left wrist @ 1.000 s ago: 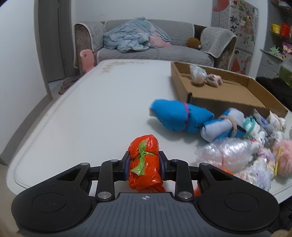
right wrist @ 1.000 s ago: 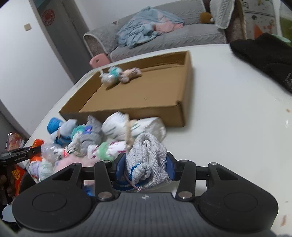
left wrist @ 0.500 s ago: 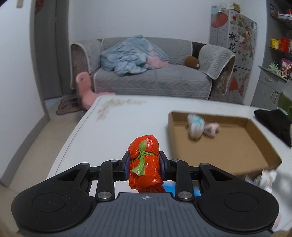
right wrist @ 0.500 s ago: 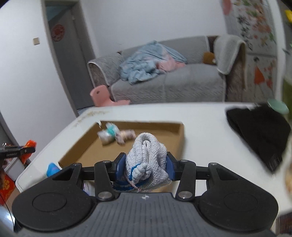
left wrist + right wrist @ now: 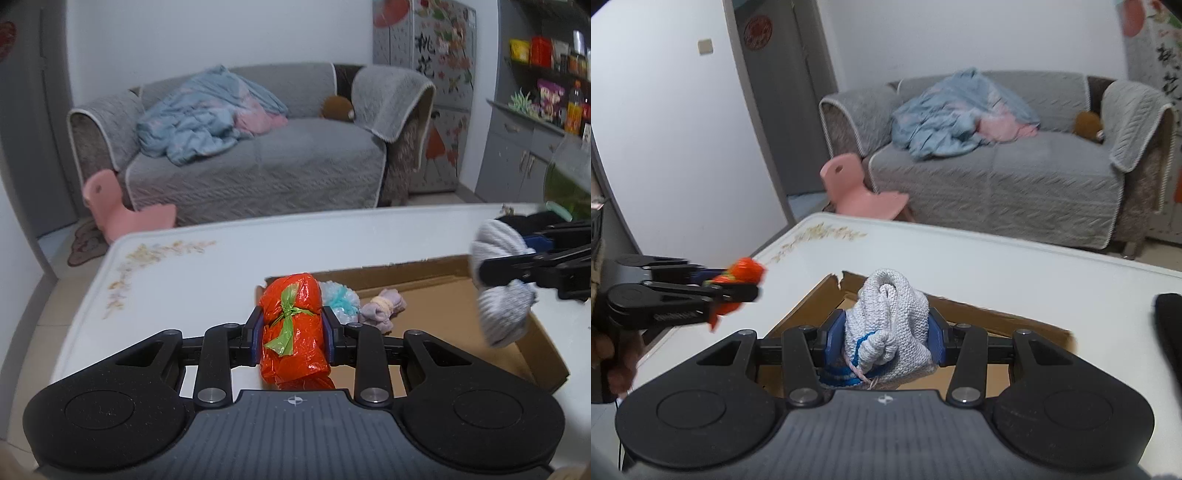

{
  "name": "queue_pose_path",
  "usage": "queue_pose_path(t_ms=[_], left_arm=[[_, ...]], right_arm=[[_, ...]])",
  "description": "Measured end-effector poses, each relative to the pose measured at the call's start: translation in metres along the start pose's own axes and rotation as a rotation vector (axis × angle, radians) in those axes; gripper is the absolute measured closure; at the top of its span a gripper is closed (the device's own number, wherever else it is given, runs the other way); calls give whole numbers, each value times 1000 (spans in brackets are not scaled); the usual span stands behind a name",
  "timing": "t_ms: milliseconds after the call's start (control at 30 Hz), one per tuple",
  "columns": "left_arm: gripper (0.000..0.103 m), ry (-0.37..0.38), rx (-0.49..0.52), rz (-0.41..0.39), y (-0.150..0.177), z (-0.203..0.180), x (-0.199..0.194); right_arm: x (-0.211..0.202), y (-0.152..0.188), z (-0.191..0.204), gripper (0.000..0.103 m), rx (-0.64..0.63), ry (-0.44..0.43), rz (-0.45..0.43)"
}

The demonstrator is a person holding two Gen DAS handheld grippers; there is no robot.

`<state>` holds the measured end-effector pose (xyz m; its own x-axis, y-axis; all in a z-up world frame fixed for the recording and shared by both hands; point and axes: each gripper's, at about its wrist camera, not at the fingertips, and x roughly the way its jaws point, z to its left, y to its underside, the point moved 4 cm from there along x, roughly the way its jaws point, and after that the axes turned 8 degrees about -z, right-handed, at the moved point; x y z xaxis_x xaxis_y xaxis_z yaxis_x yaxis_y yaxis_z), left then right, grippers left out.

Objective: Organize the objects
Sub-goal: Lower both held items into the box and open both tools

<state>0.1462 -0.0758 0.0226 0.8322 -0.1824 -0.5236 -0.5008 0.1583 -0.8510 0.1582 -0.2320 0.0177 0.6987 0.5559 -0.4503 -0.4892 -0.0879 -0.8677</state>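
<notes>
So the cardboard box (image 5: 461, 299) sits on the table (image 5: 207, 266), with two small bundles (image 5: 384, 310) lying side by side in its far left corner. Both held bundles hang over it: the plastic-wrapped one (image 5: 293, 332) at the left edge, the knitted one (image 5: 498, 291) further right. The sofa (image 5: 258, 166) is behind the table, a small chair (image 5: 118, 206) at its left end.

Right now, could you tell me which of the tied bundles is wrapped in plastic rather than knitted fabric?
The orange bundle with the green tie, gripped in the left hand-held gripper. The grey-white bundle in the right hand-held gripper is knitted.
</notes>
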Motion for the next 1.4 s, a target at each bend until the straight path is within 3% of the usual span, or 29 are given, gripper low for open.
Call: queue_pose_path(t_ms=[433,967,1267,1333,1400], left_arm=[[67,47,-31,162,29,4,68],[64,48,-12,250,34,0,94],[45,61,-18,318,27,1,96],[33,47,8,320,25,-2,92],[29,57,22,322,23,-3,89]], right_arm=[[72,20,10,60,-56,-5,169],[111,31,16,55,-166,-19,311],[109,26,18,47,-233,-40,347],[109,25,18,41,-246,-53,360],[107,24,18,35,-263,-59,366]])
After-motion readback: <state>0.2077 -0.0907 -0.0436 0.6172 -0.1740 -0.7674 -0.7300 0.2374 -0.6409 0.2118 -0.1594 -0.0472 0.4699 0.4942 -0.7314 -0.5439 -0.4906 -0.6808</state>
